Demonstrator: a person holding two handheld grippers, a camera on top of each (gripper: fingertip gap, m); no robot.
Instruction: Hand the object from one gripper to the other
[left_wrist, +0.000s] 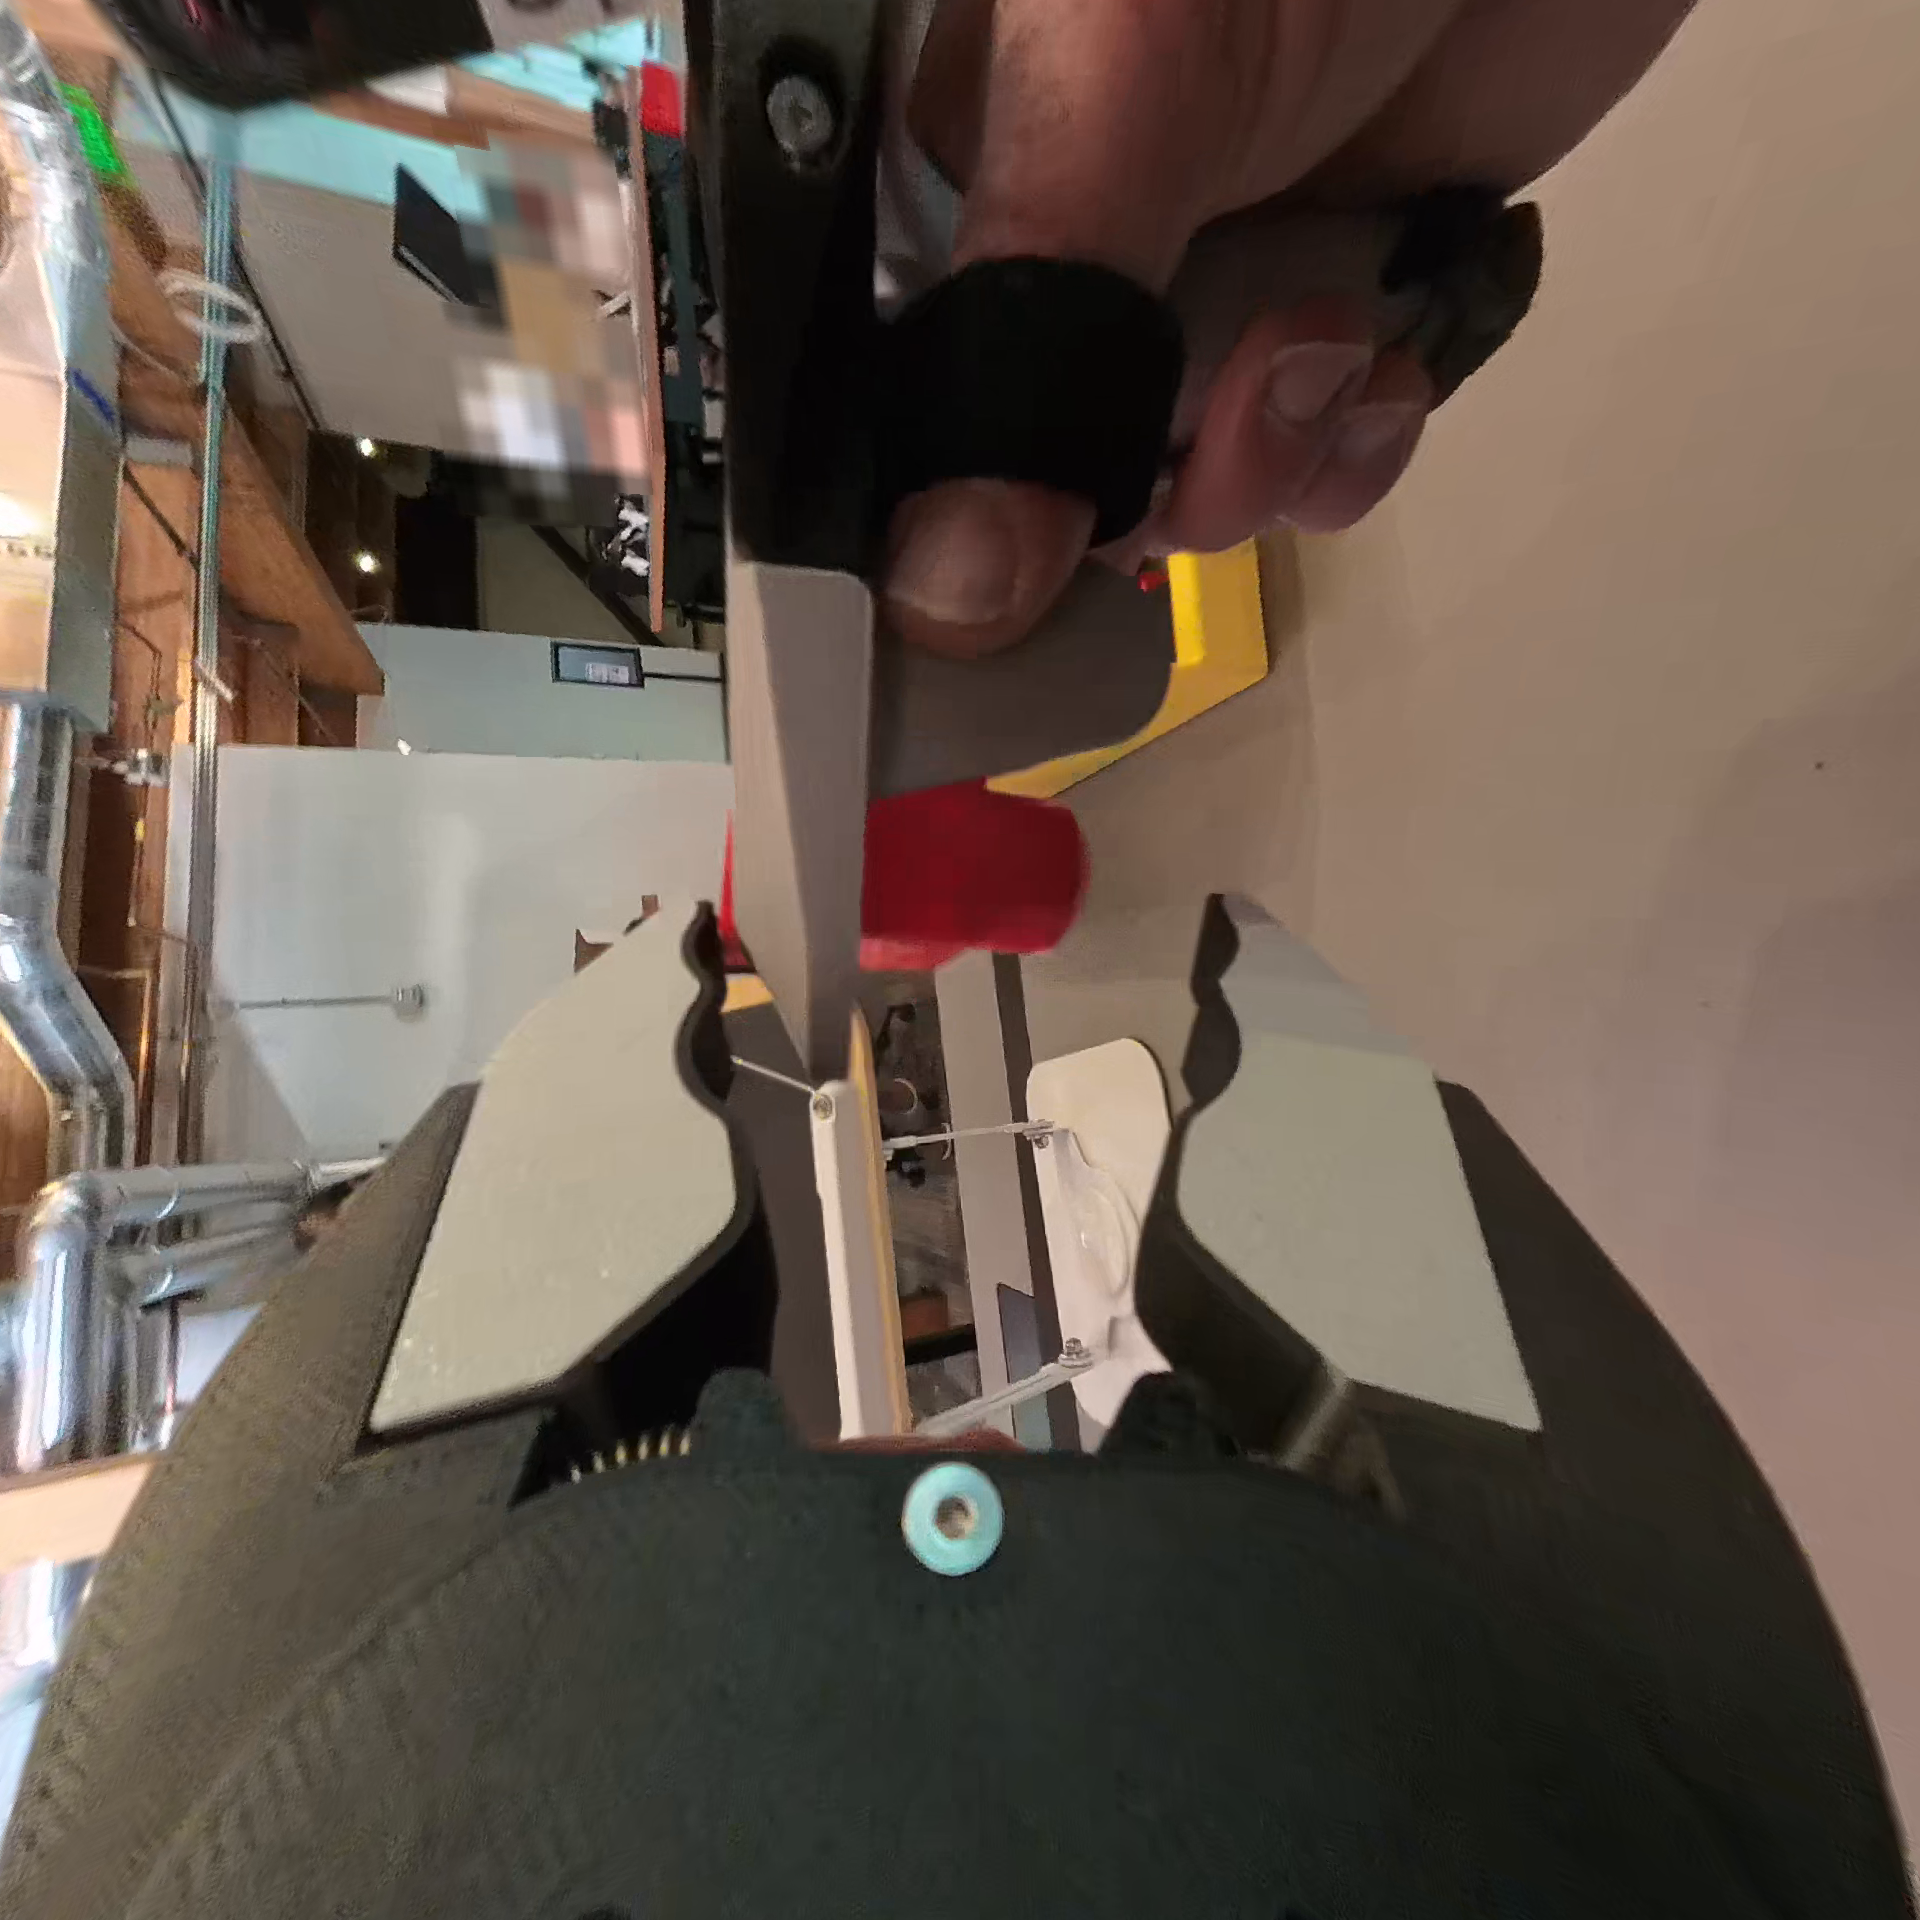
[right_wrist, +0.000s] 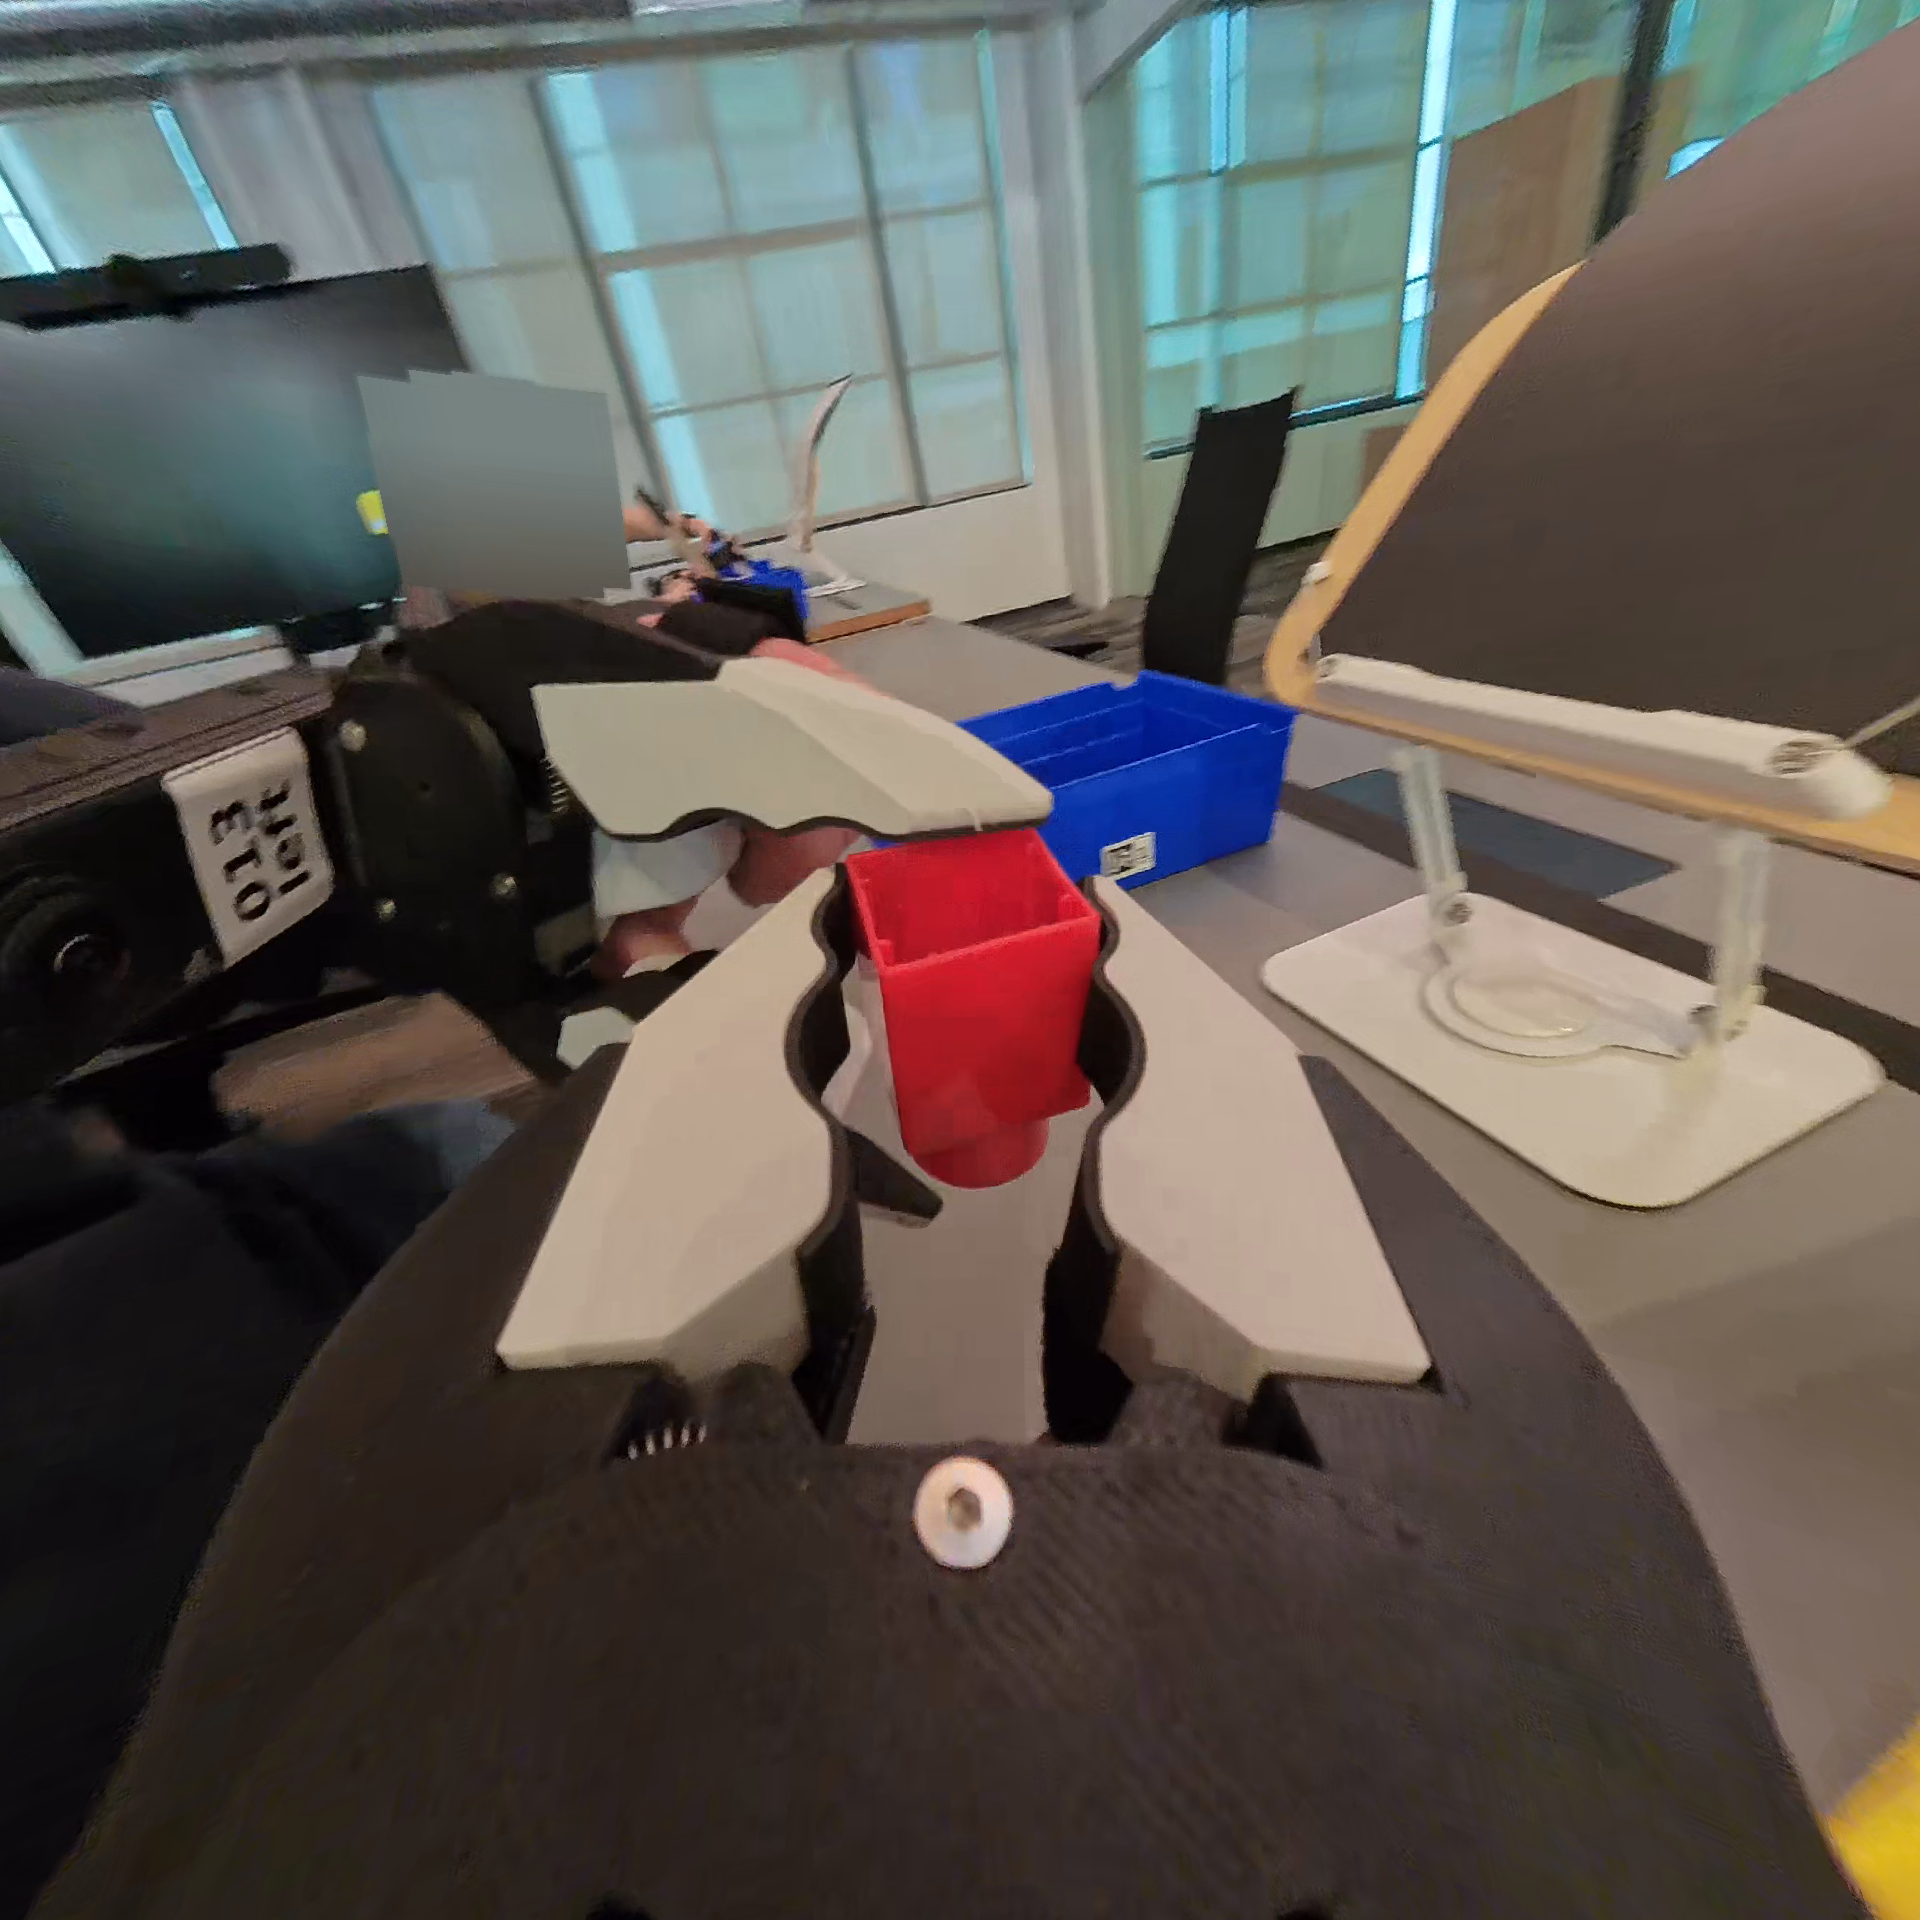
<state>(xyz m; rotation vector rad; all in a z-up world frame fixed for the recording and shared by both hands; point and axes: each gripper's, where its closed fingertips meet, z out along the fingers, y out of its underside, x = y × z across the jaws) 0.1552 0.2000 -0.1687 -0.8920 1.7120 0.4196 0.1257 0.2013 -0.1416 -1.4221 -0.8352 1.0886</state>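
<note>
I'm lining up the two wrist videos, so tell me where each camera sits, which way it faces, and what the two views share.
Left wrist view: on the left gripper, rolled sideways, looking along its open fingers at the red object; a person's hand shows beyond.
Right wrist view: on the right gripper, upright, facing across the table towards windows; its fingers clamp the red object.
Shared: the red object, both grippers, the white stand.
</note>
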